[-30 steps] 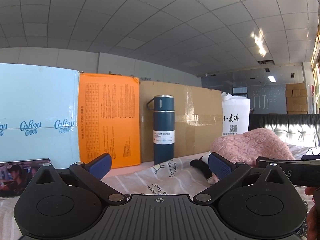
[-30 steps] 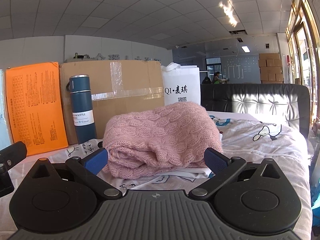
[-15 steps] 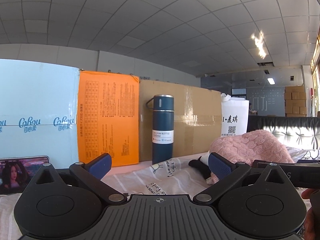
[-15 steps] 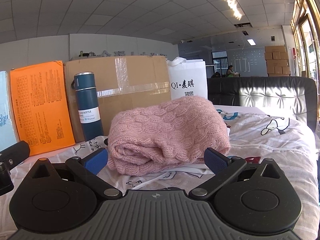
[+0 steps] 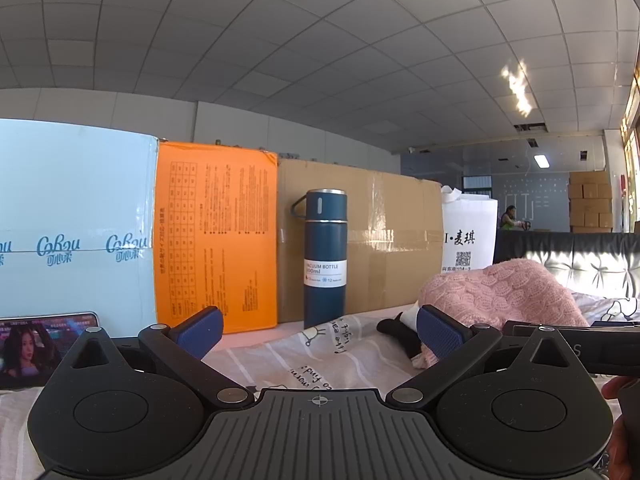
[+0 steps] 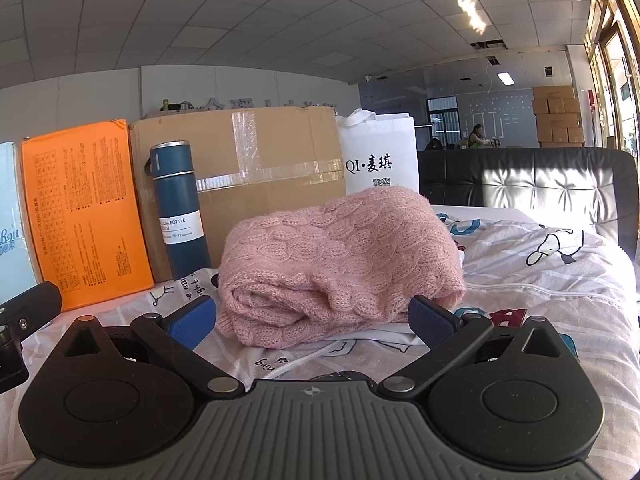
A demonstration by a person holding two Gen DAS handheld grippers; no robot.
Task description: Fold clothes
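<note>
Slightly raised since a second ago, both hand-held grippers, left [image 5: 318,330] and right [image 6: 312,314], hover level and spread empty, the folded pink cable-knit sweater [image 6: 340,256] at mid-frame on the bed [image 6: 540,280].

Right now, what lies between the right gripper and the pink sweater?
Only printed bedsheet: in the right wrist view, the open right gripper faces the folded pink sweater with nothing else between.

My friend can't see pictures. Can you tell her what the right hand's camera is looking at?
A folded pink sweater lies on a cartoon bedsheet, just past the open right gripper, which holds nothing. Behind it stand a blue bottle, an orange box, a cardboard box and a white bag.
</note>
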